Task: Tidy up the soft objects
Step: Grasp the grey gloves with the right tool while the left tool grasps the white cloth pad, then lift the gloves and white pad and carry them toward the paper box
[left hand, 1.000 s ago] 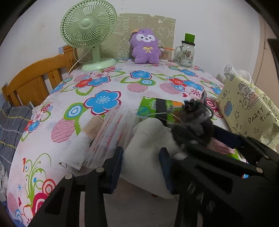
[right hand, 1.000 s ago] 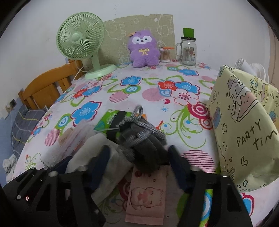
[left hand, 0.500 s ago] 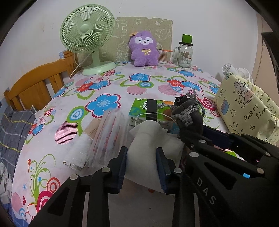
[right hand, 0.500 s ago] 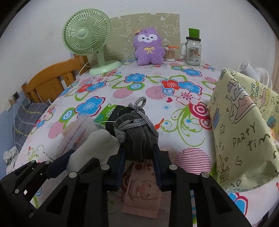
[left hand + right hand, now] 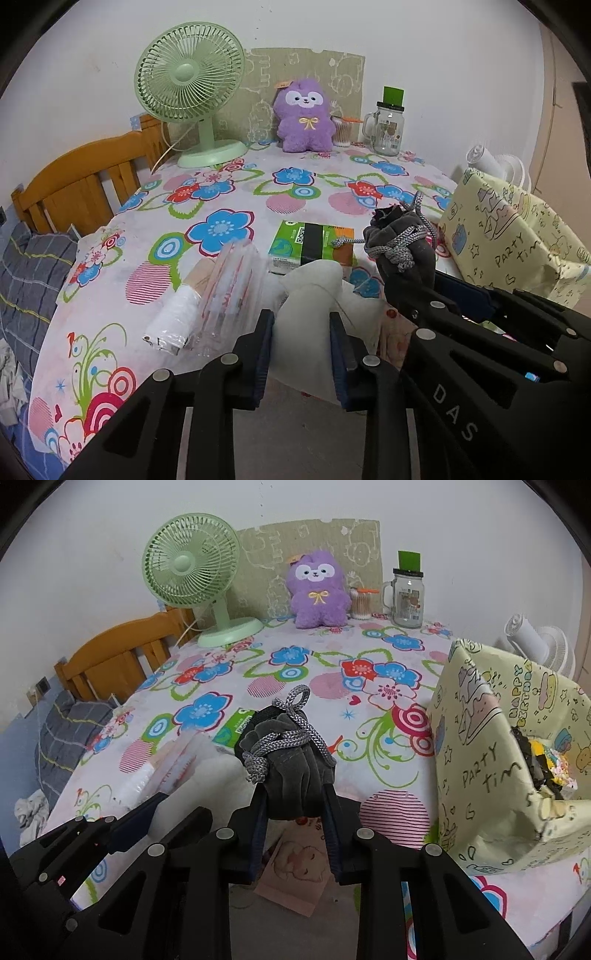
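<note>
My left gripper (image 5: pixel 301 325) is shut on a white soft cloth bundle (image 5: pixel 314 291) at the table's near edge. My right gripper (image 5: pixel 293 797) is shut on a dark grey drawstring pouch (image 5: pixel 291 771) with a grey cord and holds it above the table; the pouch also shows in the left wrist view (image 5: pixel 402 251). A yellow "party time" paper gift bag (image 5: pixel 495 764) stands open at the right, with dark items inside. A purple plush toy (image 5: pixel 319 590) sits at the far edge.
A green tissue pack (image 5: pixel 310 243), a clear plastic packet (image 5: pixel 229 295) and a white roll (image 5: pixel 173 321) lie near the front on the flowered tablecloth (image 5: pixel 236 199). A green fan (image 5: pixel 192 99), a glass jar (image 5: pixel 388 129) and a cotton swab cup stand at the back. A wooden chair is on the left.
Both grippers have closed: the left on the white bundle, the right on the grey pouch. Both have lifted their loads a little off the table.
</note>
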